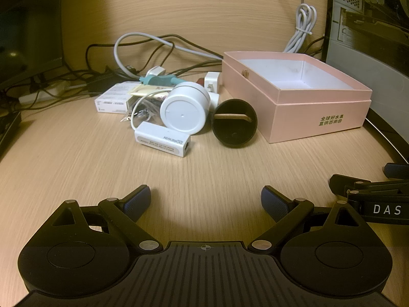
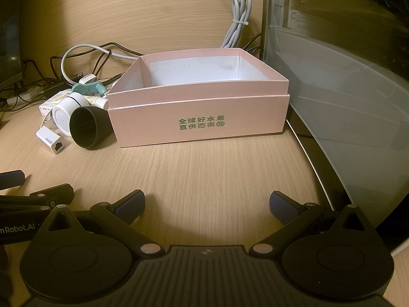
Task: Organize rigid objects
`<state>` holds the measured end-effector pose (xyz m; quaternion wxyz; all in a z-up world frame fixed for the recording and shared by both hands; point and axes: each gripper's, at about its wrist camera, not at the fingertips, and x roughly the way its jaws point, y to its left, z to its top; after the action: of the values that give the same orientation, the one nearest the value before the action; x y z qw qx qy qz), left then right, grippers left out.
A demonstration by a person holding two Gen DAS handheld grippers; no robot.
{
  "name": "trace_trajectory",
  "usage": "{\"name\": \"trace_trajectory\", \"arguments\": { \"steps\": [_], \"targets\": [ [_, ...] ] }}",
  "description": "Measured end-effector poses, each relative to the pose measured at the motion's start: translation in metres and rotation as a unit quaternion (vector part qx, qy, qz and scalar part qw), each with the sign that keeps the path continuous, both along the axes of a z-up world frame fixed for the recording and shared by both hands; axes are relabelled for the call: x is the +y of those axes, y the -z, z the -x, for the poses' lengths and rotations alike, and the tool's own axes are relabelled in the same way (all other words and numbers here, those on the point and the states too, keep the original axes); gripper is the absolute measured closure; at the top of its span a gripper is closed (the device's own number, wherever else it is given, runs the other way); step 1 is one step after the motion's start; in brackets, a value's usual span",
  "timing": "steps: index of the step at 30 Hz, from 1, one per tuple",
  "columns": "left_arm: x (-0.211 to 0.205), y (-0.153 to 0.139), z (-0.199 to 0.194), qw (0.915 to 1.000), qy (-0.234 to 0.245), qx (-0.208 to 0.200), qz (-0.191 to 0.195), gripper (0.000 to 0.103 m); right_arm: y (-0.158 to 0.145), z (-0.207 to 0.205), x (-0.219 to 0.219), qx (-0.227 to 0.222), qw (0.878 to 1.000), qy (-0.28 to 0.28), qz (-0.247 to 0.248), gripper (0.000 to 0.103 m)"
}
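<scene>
Fingers: left gripper (image 1: 205,199) spread wide, nothing between the blue pads (image 1: 272,206); right gripper (image 2: 207,203) likewise spread and empty. Both sit low over the bare front of the desk (image 1: 204,168), side by side, the right one's tip showing at the edge of the left view.

Pink box (image 2: 199,125): open-topped, white inside, nothing visible in it, green print on the front wall. Directly ahead of the right gripper; ahead and to the right of the left.

Black cup (image 1: 234,122): on its side, mouth toward the grippers, just beside the box's left wall (contact cannot be told). A thin stick lies across its inside.

White cylinder (image 1: 185,107): on its side, flat end forward, against the cup's left.

White adapter (image 1: 163,139): in front of the cylinder, nearest the left gripper, port end facing right, thin white lead curling back.

White carton (image 1: 112,101): flat, behind and left of the cylinder.

Teal piece (image 1: 158,79): atop the rear of the pile, among small white plugs.

Cables (image 1: 153,43): grey and black, looped behind the pile along the wood back panel.

Computer case (image 2: 345,89): right of the box, close to it.
</scene>
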<state>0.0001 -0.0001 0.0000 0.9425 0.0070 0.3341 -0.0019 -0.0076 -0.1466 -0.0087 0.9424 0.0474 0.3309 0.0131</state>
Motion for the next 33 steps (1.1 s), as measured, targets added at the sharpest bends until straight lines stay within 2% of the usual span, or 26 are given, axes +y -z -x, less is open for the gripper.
{"name": "trace_trajectory", "arguments": {
  "steps": [26, 30, 33],
  "targets": [
    [-0.001, -0.004, 0.003, 1.0, 0.0, 0.0, 0.001, 0.006, 0.002, 0.001, 0.0, 0.0, 1.0, 0.0, 0.001, 0.0],
    [0.0, -0.008, 0.005, 0.9999, 0.002, -0.003, 0.011, 0.01, 0.003, 0.001, -0.001, 0.0, 1.0, 0.0, -0.001, 0.0],
    [0.01, -0.018, 0.001, 0.9995, 0.007, -0.001, 0.03, 0.013, 0.004, -0.003, -0.003, 0.033, 0.999, -0.016, 0.0, 0.0]
  ]
}}
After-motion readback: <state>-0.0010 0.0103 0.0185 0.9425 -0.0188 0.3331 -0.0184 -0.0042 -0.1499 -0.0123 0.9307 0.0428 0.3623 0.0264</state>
